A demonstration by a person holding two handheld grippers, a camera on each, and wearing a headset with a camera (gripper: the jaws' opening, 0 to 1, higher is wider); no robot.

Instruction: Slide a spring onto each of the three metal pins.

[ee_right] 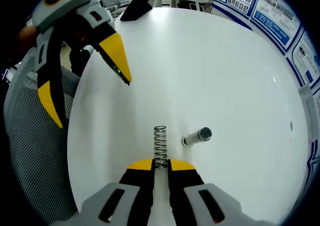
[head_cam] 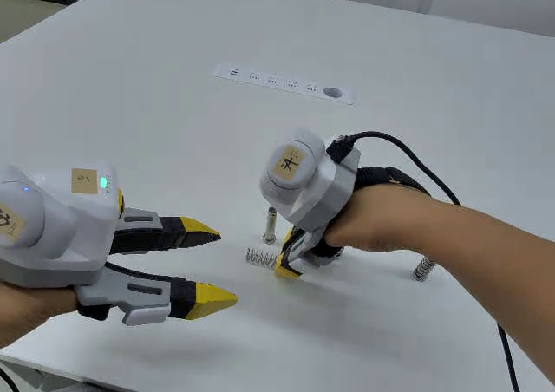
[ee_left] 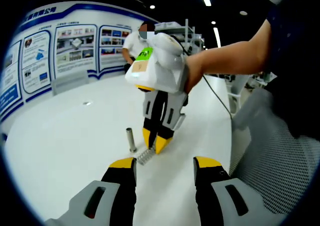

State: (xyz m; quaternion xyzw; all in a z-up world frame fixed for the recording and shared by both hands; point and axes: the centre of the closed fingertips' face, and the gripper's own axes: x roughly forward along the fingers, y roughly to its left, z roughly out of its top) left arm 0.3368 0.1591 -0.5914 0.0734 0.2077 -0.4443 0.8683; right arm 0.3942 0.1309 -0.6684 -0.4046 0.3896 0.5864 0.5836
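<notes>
Right tongs: clamped on one end of a small coiled steel spring, tips down at the bench.
Spring: sticks out straight from the right tongs' tips, free end toward the left tongs.
Pin: short silver metal pin stands upright just beside the spring, bare.
Left tongs: jaws wide apart, pointing at the right tongs.
Second spring: another coiled steel spring behind the right hand, well apart from both tongs.
Writing: tan sticker on the right tongs' housing, black mark unreadable; blue-and-white wall panels, text too small to read.
Surface: plain white bench; white power strip well beyond the right tongs.
Room: ceiling strip lights.
</notes>
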